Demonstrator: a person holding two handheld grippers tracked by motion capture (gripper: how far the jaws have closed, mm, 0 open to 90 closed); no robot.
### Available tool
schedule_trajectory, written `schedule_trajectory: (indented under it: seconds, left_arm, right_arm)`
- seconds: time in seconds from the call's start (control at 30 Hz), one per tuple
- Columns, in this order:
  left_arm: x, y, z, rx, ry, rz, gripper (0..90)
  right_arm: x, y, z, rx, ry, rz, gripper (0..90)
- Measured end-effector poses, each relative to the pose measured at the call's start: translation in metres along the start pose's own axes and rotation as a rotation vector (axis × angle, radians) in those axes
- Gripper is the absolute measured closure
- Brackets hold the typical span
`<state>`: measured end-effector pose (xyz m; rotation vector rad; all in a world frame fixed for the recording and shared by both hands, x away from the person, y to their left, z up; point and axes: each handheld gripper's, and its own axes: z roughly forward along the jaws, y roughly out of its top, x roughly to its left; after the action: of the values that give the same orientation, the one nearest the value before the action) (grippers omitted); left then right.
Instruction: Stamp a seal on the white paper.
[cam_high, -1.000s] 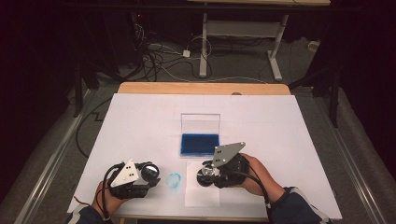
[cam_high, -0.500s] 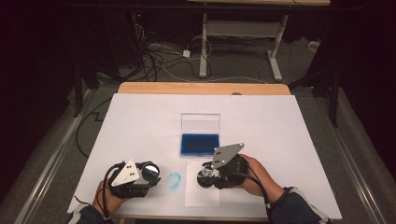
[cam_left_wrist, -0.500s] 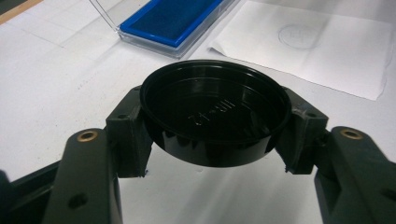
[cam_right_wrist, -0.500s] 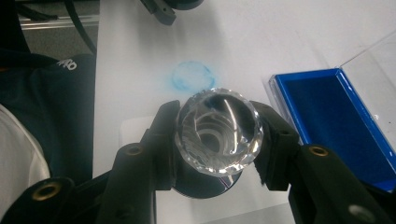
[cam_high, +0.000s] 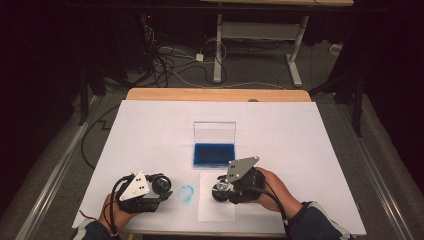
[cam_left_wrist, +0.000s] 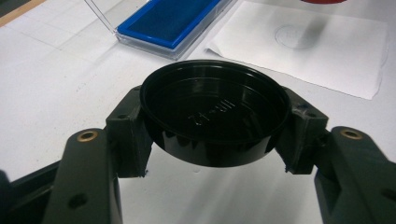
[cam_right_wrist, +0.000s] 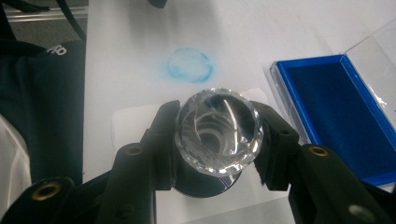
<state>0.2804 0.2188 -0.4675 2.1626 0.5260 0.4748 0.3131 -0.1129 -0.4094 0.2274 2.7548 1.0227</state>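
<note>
Here the left gripper's (cam_left_wrist: 212, 140) fingers (cam_left_wrist: 128, 135) clamp a shallow round black lid (cam_left_wrist: 214, 116), hollow side up, faint raised lettering inside. The right gripper's (cam_right_wrist: 217, 144) fingers (cam_right_wrist: 161, 140) grip a stamp (cam_right_wrist: 217, 133) with a clear faceted knob above a sheet of white paper (cam_high: 216, 197). A blue round smudge (cam_high: 186, 193) marks the white desk (cam_high: 150, 130) between the grippers. Beyond lies an open blue ink pad (cam_high: 214, 154), clear cover upright.

Both hands sit low at the table's near edge; the left gripper (cam_left_wrist: 212, 135) has its jaws clamped on a round black lid (cam_left_wrist: 214, 111); the right gripper (cam_right_wrist: 217, 140) pinches a faceted clear-topped stamp (cam_right_wrist: 218, 133), hand (cam_high: 272, 190) curled behind.
</note>
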Motion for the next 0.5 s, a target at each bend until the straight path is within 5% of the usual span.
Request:
schedule_trajectory:
  seconds: [0.5]
  left_arm:
    - [-0.001, 0.002, 0.001, 0.004, -0.004, 0.011, 36.2]
  right_arm:
    - [0.001, -0.008, 0.012, 0.034, -0.001, 0.006, 56.4]
